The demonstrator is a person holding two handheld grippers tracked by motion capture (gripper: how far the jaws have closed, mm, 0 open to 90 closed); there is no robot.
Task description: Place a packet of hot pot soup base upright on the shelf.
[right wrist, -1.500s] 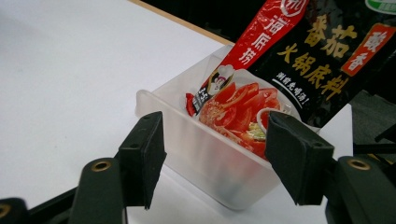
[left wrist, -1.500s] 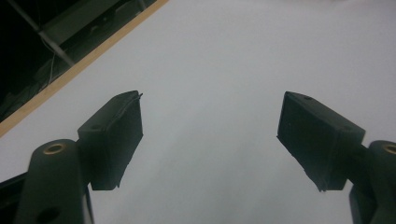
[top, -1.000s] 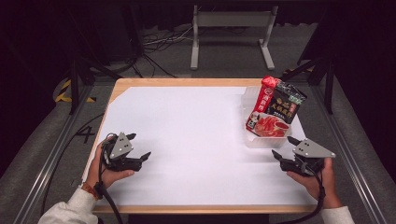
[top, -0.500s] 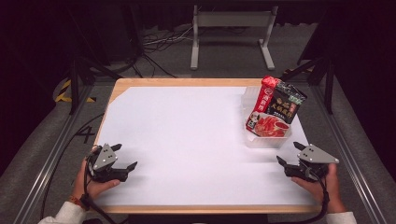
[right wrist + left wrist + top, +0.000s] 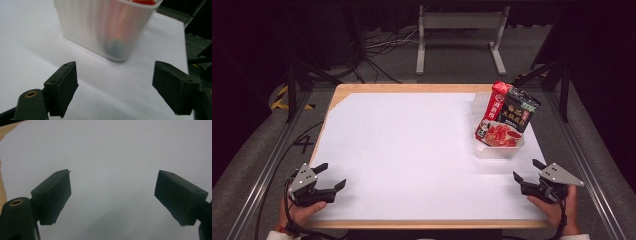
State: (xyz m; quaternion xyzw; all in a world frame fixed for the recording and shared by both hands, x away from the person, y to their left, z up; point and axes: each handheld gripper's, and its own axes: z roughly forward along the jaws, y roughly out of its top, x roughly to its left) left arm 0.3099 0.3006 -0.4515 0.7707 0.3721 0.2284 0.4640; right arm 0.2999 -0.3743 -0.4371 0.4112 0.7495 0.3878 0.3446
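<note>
Just beyond the spread, empty right tongs (image 5: pixel 113 87), packet-filled clear tub (image 5: pixel 105 27), not touching

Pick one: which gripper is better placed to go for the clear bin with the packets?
Right. The right gripper sits open just in front of the clear bin, facing it. The left gripper, also open, is at the table's opposite near corner.

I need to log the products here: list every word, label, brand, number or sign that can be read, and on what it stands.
"4": painted on the grey floor left of the table.
Red packet in the clear container: light print, too small to read.
Black packet: label too blurred to read.
Red pouch with a food picture: print too small to read.
</note>
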